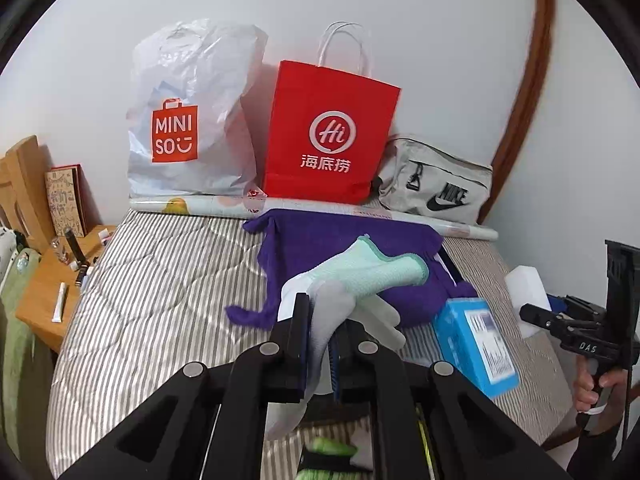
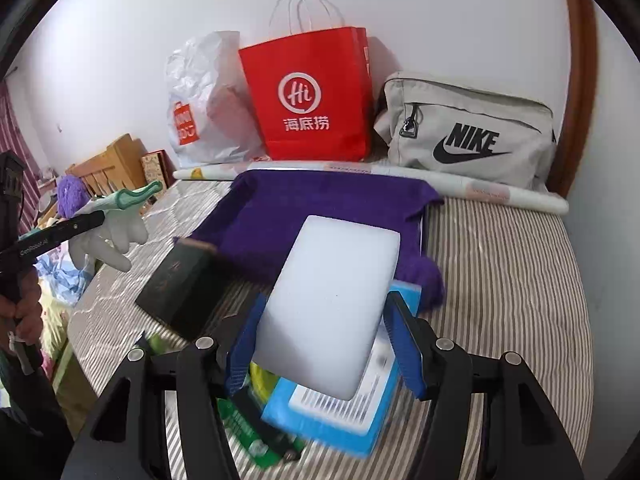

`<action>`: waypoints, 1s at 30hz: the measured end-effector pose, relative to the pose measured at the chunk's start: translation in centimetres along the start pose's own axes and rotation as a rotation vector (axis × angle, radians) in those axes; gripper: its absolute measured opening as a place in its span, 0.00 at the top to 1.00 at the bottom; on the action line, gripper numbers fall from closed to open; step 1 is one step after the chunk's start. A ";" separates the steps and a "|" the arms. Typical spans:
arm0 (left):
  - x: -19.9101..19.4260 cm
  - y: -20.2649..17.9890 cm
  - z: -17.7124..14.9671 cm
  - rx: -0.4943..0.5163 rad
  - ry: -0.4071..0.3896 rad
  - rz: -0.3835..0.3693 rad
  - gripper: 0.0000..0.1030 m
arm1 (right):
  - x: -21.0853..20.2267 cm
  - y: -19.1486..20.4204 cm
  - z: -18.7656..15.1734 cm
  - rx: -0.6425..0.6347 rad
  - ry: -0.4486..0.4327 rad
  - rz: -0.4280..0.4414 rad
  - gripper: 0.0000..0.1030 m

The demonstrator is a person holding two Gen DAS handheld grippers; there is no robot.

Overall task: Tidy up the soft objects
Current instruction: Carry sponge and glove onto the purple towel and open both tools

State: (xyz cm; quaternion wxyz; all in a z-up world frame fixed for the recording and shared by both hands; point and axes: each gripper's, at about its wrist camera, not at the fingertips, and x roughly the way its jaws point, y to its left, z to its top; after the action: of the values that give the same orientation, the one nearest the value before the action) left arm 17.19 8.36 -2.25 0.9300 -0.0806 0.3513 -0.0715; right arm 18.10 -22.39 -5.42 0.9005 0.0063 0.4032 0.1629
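A: White foam block (image 2: 332,304) sits clamped between the blue pads of the right gripper (image 2: 326,344), long axis running forward along the fingers. Held clear above the blue box (image 2: 340,412) on the bed (image 2: 512,280).

B: Left side?

A: Left gripper (image 1: 320,344) is pinched tight on a glove (image 1: 360,280), cuff pointing away, fingers drooping. Also off the bed.

B: Where would they go?

A: My guess is the purple cloth (image 2: 320,208), lining a tray straight ahead of both grippers, below the red bag (image 2: 308,92). Block already hangs over its near edge, so the right hand looks nearer; the glove comes in from the left.

B: Risk?

A: The two loads could collide if both go in together.
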 end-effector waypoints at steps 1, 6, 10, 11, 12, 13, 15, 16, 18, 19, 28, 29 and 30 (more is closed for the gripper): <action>0.7 0.0 0.4 -0.004 0.007 -0.002 0.92 | 0.6 -0.2 0.5 0.000 0.005 -0.002 0.41; 3.8 0.1 2.4 0.011 0.037 0.014 0.92 | 3.8 -1.7 3.4 0.003 0.035 -0.005 0.41; 6.4 0.4 4.0 0.007 0.063 0.010 0.92 | 6.2 -2.2 5.1 -0.014 0.054 -0.012 0.42; 6.9 0.5 4.3 0.009 0.067 0.010 0.92 | 6.9 -2.4 5.5 -0.017 0.060 -0.010 0.41; 7.7 0.5 4.7 0.011 0.073 0.009 0.92 | 7.7 -2.6 6.0 -0.020 0.068 -0.007 0.41; 8.4 0.5 5.1 0.014 0.077 0.002 0.92 | 8.4 -2.7 6.4 -0.023 0.076 -0.008 0.41; 9.8 0.5 5.7 0.015 0.092 -0.008 0.92 | 10.0 -3.1 7.2 -0.028 0.099 -0.009 0.41; 10.5 0.4 5.9 0.018 0.101 -0.008 0.92 | 10.9 -3.3 7.6 -0.033 0.110 -0.003 0.41; 12.2 0.2 6.4 0.023 0.119 -0.003 0.92 | 12.4 -3.7 8.2 -0.040 0.127 -0.010 0.41; 13.1 0.2 6.7 0.022 0.130 -0.006 0.92 | 12.9 -3.8 8.4 -0.041 0.134 -0.012 0.41; 20.1 0.5 7.7 0.001 0.223 -0.041 0.92 | 18.9 -5.6 9.9 -0.054 0.226 -0.027 0.41; 20.7 0.5 7.7 0.003 0.229 -0.034 0.92 | 19.5 -5.8 10.0 -0.055 0.235 -0.027 0.41; 21.4 0.6 7.7 0.006 0.239 -0.022 0.92 | 20.2 -6.0 10.0 -0.056 0.249 -0.027 0.41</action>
State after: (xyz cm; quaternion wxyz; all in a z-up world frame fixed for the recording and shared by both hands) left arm 38.30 5.66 -10.44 0.8810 -0.0725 0.4584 -0.0921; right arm 39.72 -20.87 -14.19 0.8454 -0.0443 0.5073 0.1614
